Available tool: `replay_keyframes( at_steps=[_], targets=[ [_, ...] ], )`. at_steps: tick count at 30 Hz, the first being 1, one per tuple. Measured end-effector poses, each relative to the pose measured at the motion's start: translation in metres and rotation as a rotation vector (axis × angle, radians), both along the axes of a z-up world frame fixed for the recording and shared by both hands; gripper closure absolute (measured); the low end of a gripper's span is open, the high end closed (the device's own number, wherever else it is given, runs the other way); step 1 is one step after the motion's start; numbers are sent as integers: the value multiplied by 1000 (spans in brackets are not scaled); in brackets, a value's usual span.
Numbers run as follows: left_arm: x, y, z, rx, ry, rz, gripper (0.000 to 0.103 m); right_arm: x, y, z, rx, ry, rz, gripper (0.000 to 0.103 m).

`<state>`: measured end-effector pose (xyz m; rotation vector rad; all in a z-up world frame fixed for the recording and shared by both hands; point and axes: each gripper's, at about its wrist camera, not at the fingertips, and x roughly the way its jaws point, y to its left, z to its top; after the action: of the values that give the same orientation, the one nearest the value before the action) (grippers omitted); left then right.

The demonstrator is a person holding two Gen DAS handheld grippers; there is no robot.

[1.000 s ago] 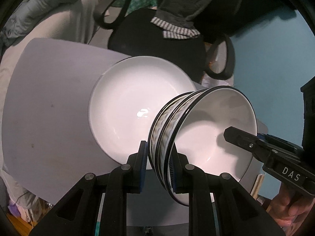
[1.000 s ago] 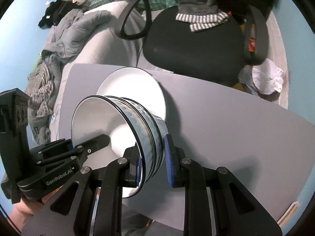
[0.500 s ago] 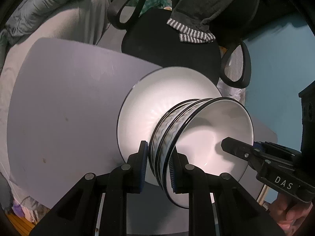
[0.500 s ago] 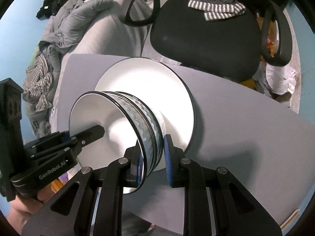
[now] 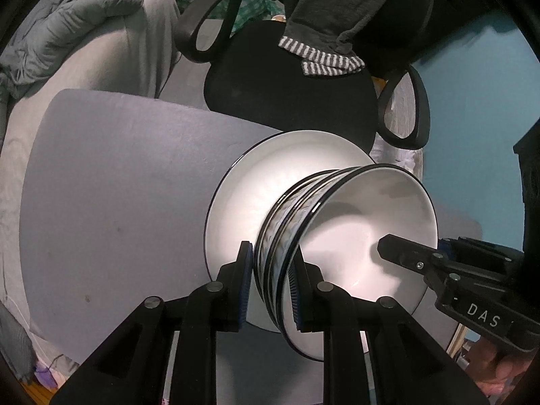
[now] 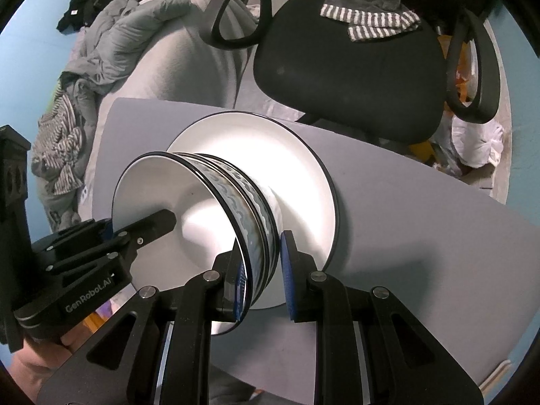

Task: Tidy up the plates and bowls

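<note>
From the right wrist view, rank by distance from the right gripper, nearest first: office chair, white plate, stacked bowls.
1. stacked bowls: rim between the right gripper jaws.
2. white plate: directly beyond the bowls, on the grey table.
3. office chair: past the table's far edge.

From my left tool (image 5: 270,287), bare desk (image 5: 118,202) runs from 8 to 11 o'clock, free to pass. The bowls (image 5: 337,243) and plate (image 5: 256,195) block 12 to 2, and my right tool (image 5: 438,270) reaches in at 3. Beyond the desk's far edge the chair (image 5: 287,101) stands at 12. From my right tool (image 6: 261,276), open desk (image 6: 422,236) lies from 1 to 4.
</note>
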<state>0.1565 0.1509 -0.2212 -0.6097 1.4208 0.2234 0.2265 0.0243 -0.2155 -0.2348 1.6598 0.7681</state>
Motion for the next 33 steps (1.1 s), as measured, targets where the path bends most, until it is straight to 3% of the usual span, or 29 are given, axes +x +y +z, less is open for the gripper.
replay_keyframes(
  at_steps=[5, 7, 9, 15, 24, 33],
  targets=[
    [-6, 0, -1, 41, 18, 18, 70, -2, 1, 0, -25, -19, 7, 82],
    [-10, 2, 2, 57, 16, 30, 65, -3, 0, 3, -47, -53, 3, 75],
    [-15, 4, 9, 71, 4, 47, 58, -4, 0, 9, -55, -98, 2, 56],
    [-29, 13, 43, 51, -80, 116, 47, -4, -5, 36, -55, -197, -18, 48],
    [-45, 4, 119, 172, -253, 55, 29, -16, -6, 97, -24, -401, -20, 43],
    [-67, 1, 172, 242, -362, 25, 27, -33, -19, 150, 8, -517, -75, 40]
  ],
)
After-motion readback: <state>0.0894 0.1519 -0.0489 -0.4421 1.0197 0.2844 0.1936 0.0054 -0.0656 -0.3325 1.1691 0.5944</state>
